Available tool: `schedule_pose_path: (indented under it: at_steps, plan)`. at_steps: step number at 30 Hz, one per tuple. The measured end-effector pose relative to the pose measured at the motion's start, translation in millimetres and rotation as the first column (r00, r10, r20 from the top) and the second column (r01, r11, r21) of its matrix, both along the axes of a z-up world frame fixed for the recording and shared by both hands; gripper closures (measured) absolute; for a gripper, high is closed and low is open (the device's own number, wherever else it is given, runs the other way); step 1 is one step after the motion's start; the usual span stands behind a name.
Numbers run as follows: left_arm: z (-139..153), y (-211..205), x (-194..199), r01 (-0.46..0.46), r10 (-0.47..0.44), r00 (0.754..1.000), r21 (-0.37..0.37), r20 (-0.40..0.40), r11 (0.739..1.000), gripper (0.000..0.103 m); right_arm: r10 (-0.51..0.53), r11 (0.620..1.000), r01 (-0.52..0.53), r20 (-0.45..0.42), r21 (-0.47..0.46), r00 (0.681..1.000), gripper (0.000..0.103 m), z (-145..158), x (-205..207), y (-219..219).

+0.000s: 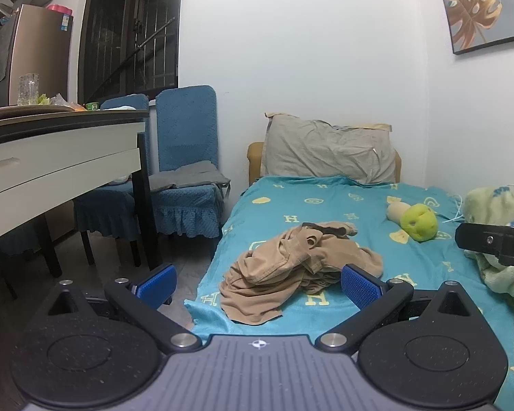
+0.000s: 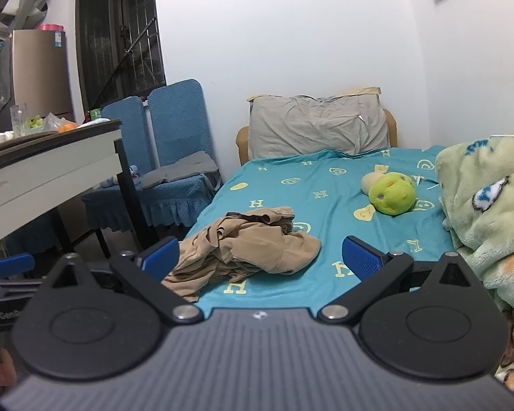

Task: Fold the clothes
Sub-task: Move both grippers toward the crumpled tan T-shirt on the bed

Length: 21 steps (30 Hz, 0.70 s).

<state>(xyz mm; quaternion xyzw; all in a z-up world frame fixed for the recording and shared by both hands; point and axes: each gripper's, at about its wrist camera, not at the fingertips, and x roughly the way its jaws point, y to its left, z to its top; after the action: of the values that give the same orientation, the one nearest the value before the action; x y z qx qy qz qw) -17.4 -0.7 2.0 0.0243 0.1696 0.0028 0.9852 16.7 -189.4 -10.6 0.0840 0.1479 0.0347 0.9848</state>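
Note:
A crumpled tan garment point(image 1: 291, 267) lies in a heap on the teal bed sheet point(image 1: 342, 212), near the bed's left edge. My left gripper point(image 1: 257, 282) is open, held short of the heap, with nothing between its blue pads point(image 1: 359, 286). In the right wrist view the same tan garment point(image 2: 246, 250) lies ahead and left of centre on the teal bed sheet point(image 2: 325, 188). My right gripper point(image 2: 260, 257) is open and empty too, hovering just before the cloth. Part of the left gripper point(image 2: 12, 265) shows at the left edge. The right gripper's black body point(image 1: 490, 243) enters at the right.
A green plush toy point(image 1: 416, 221) and a grey pillow point(image 1: 329, 150) lie further up the bed. A pale green blanket point(image 2: 486, 212) is piled along the right side. Left of the bed stand two blue-covered chairs point(image 1: 185, 171) and a white table point(image 1: 51, 157) with cluttered dishes.

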Motion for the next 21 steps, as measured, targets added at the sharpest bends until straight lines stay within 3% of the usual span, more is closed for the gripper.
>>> schedule_pose_path:
  at_steps: [5,16,21]
  plan:
    - [-4.1,-2.2,3.4,-0.003,0.003,1.000,0.007,-0.005,1.000,0.000,-0.060,0.998,0.061,0.024,-0.011,0.998,0.000,0.9,1.9,1.2]
    - [-7.0,-7.8,5.3,0.007,-0.007,1.000,0.009,0.000,1.000,0.000,-0.056,0.998,0.054,0.061,0.034,0.997,0.000,5.3,-0.5,-4.4]
    - [-13.0,-7.2,10.9,0.010,-0.010,1.000,0.001,-0.006,1.000,0.000,-0.063,0.996,0.061,0.027,0.064,0.998,0.000,14.1,16.3,-3.7]
